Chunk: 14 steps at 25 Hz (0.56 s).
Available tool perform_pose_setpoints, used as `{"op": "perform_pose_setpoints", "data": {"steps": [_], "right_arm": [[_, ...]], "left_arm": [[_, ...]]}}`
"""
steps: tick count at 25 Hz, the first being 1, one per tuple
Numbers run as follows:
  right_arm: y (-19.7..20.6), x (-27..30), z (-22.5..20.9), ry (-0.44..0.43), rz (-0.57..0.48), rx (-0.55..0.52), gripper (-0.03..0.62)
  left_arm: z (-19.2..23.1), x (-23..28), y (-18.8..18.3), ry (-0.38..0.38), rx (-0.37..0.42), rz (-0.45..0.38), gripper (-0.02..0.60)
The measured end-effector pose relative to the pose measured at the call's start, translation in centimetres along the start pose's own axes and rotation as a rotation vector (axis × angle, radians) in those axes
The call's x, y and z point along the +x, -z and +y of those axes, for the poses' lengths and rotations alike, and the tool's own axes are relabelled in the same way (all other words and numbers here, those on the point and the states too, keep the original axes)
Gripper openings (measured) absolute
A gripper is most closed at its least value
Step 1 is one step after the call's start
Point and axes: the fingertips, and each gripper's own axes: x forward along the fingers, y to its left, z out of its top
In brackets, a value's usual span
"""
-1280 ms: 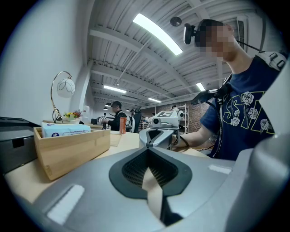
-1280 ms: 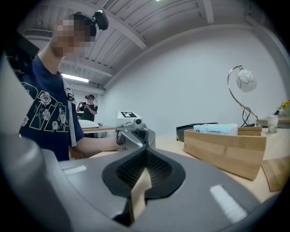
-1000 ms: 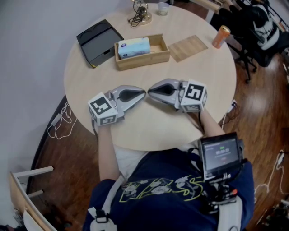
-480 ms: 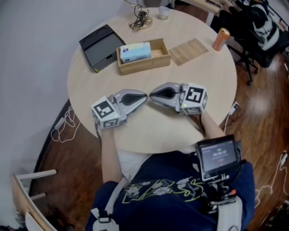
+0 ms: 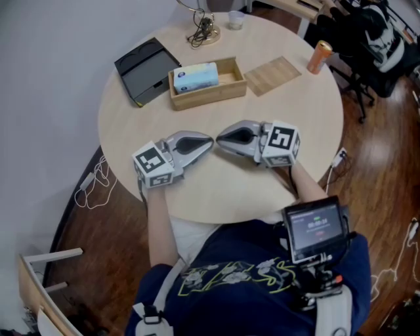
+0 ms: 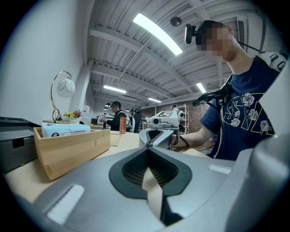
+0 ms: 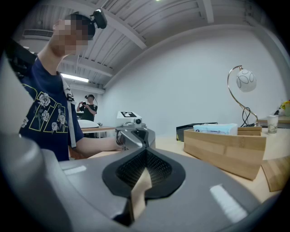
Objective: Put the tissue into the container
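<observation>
A pale blue tissue pack (image 5: 195,77) lies in the left part of an open wooden box (image 5: 231,86) at the far side of the round table (image 5: 302,131). The pack (image 6: 64,130) shows over the box wall (image 6: 72,152) in the left gripper view, and the pack (image 7: 215,129) tops the box (image 7: 226,149) in the right gripper view. My left gripper (image 5: 211,140) and right gripper (image 5: 218,138) rest on the table near its front, tip to tip, both shut with nothing between the jaws.
A dark open case (image 5: 143,69) lies left of the box. A wooden lid (image 5: 274,75) lies to its right, an orange can (image 5: 318,56) near the right edge. A lamp base with cable (image 5: 204,31) and a small cup (image 5: 235,20) stand at the back.
The grippers have stayed tip to tip on the table. The head view has shifted slightly, so the table's things sit a little higher in the picture.
</observation>
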Motion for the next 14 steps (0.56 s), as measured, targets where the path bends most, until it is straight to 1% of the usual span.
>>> {"op": "perform_pose_setpoints", "data": {"steps": [9,14], "right_arm": [[-0.24,0.07,0.00,0.007,-0.002,0.002,0.008],[0.01,0.03,0.05,-0.004,0.000,-0.008,0.008]], "left_arm": [[0.00,0.00,0.00,-0.001,0.002,0.000,0.005],[0.02,-0.07,-0.09,0.000,0.001,0.000,0.005]]}}
